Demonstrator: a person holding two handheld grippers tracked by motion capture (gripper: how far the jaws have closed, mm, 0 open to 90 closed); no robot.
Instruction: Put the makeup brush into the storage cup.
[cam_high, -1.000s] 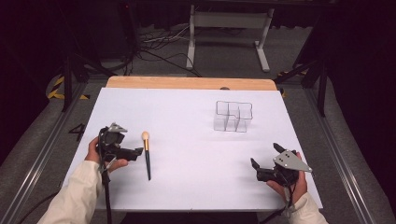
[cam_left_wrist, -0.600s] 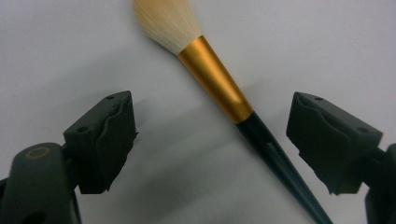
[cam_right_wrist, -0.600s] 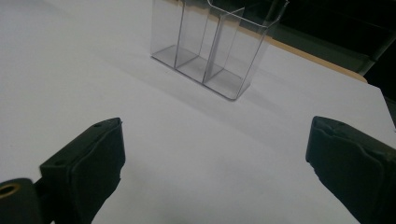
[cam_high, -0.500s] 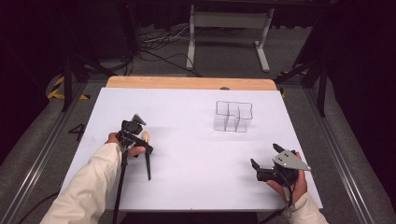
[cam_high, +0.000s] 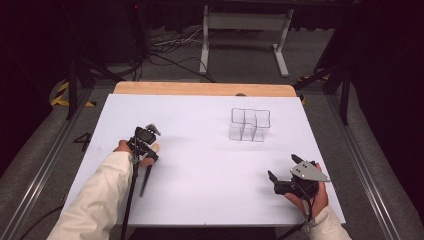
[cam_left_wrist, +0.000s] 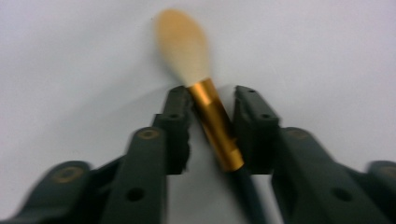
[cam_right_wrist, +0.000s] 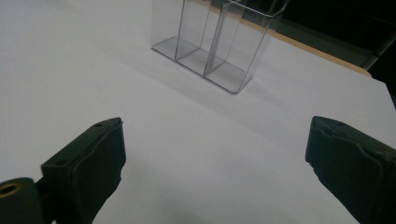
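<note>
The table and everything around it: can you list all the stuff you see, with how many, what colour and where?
brush: 1, gold collar, tan bristles, dark handle, on the table's left side, between the left hand-held gripper's jaws
clear box: 1, see-through, with compartments, right of middle, toward the far edge
table: 1, white top, wooden strip at the far edge
cables: several, dark, on the floor beyond the table
left hand-held gripper: 1, black, jaws have just been closing on the brush collar
right hand-held gripper: 1, black with grey plate, jaws open, near right corner
sleeves: 2, cream, bottom edge
</note>
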